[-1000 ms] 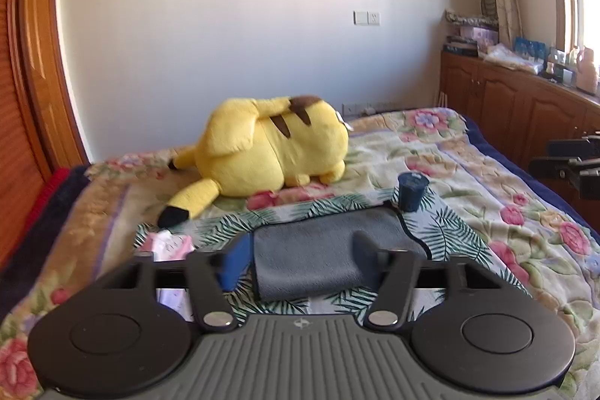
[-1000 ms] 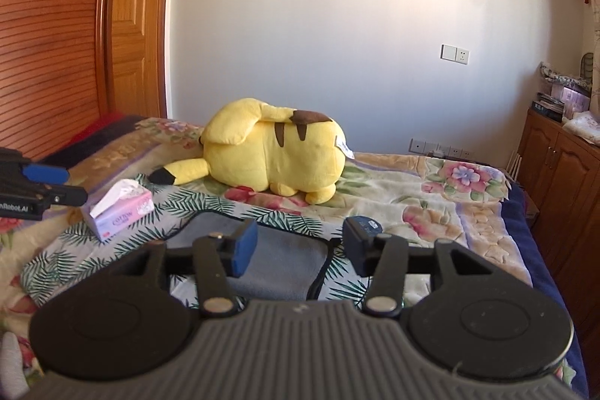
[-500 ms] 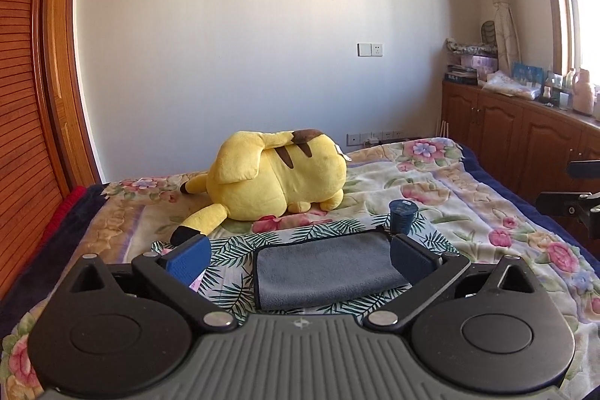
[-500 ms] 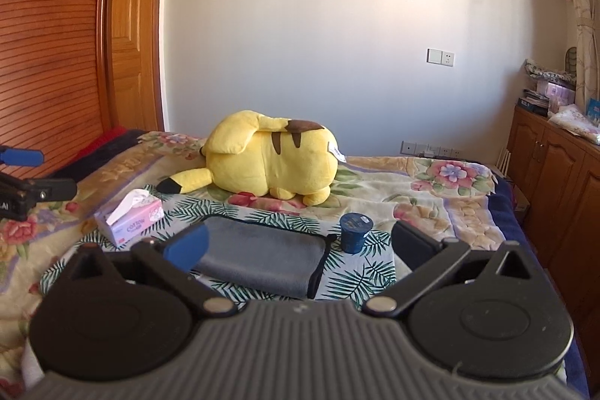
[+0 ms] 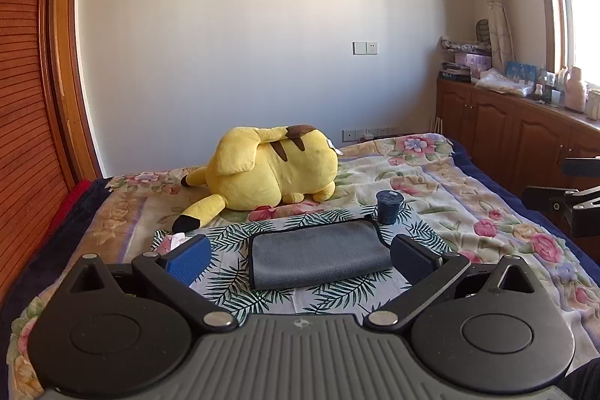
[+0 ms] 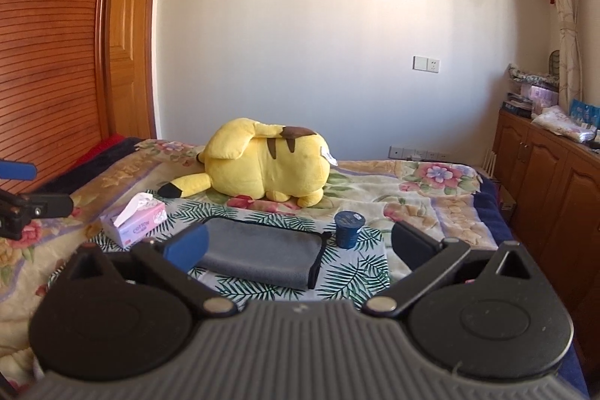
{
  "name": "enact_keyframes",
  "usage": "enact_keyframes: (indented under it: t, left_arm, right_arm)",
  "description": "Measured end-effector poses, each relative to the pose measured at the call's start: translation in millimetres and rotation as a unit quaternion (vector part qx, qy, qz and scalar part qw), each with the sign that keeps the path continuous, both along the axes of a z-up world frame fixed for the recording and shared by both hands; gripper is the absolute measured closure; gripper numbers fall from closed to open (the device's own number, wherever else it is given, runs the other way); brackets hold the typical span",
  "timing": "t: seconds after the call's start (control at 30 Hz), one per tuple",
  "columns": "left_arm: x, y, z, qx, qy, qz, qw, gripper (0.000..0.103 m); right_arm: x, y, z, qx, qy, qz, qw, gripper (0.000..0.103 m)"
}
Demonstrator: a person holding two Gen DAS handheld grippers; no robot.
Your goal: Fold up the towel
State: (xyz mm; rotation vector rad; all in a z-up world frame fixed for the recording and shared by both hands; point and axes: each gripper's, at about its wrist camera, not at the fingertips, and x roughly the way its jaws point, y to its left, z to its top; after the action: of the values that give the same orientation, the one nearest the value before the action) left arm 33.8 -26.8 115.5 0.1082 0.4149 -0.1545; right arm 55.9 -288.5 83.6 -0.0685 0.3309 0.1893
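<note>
Both hand-held grippers, left (image 5: 298,259) and right (image 6: 298,246), hang wide open and empty above the bed (image 5: 468,197), clear of the grey towel (image 5: 318,257) (apparently already folded), lying flat on the leaf-print cloth (image 5: 232,283).

Matt grey cloth towel (image 5: 318,255), fuzzy plush toy (image 5: 270,173), glossy wood cabinets (image 5: 517,133)

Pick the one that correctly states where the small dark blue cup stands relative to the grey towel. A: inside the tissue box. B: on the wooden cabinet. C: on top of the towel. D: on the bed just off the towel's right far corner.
D: the dark blue cup stands upright on the leaf-print cloth beside the right far corner of the folded grey towel, not on it.
</note>
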Motion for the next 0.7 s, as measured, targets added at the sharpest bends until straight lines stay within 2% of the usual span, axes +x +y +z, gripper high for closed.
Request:
enact_keyframes:
  t: [0.37,0.7]
  left_arm:
    - [-36,-11,-5,0.01,-0.017,0.004,0.9998,0.016]
    - [-56,-14,-33,-0.017,-0.008,-0.002,0.9998,0.016]
  right_arm:
    - [-22,-2,0,0.01,-0.023,-0.025,0.999,0.0]
    - [-41,5,-15,0.009,-0.027,-0.019,0.999,0.0]
